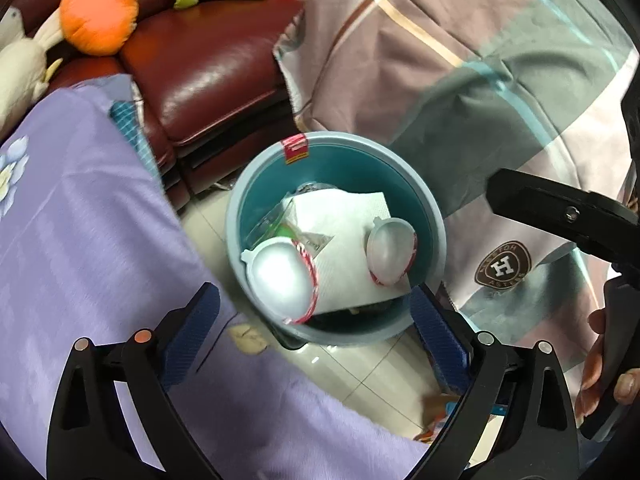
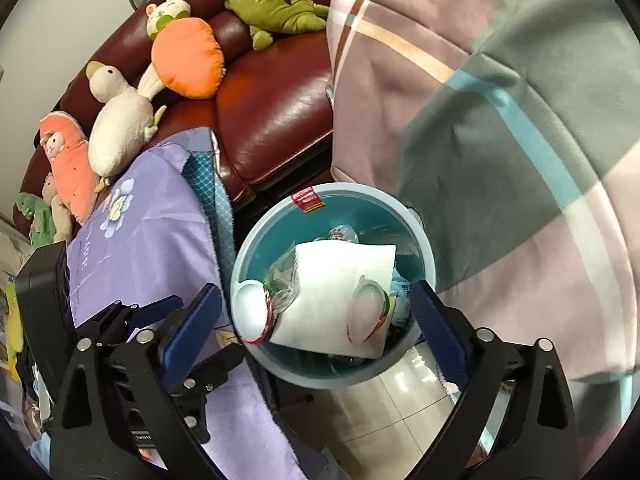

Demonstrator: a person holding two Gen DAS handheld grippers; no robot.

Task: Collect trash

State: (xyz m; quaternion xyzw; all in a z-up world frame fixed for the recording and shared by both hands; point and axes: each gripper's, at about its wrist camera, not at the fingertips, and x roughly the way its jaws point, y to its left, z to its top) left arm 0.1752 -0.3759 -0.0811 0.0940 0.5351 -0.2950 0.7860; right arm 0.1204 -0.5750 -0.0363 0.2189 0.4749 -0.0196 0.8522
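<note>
A blue round trash bin point(image 1: 430, 216) stands on the tiled floor; it also shows in the right wrist view point(image 2: 256, 248). Inside lie a white paper towel point(image 1: 344, 236) point(image 2: 332, 288), two clear plastic cups with red rims point(image 1: 280, 276) point(image 1: 390, 250) point(image 2: 250, 310) point(image 2: 366, 312), and crumpled wrappers point(image 2: 282, 280). My left gripper point(image 1: 316, 332) hovers open and empty above the bin's near rim. My right gripper point(image 2: 316, 328) is also open and empty above the bin. The right gripper's black body shows at the right of the left wrist view point(image 1: 560, 208).
A table with a purple cloth point(image 1: 80, 220) point(image 2: 152, 232) is at the left of the bin. A dark red leather sofa point(image 1: 208, 68) point(image 2: 276, 112) with plush toys point(image 2: 184, 56) stands behind. A plaid blanket point(image 1: 460, 80) point(image 2: 500, 120) drapes at the right. Some litter lies on the floor point(image 1: 440, 412).
</note>
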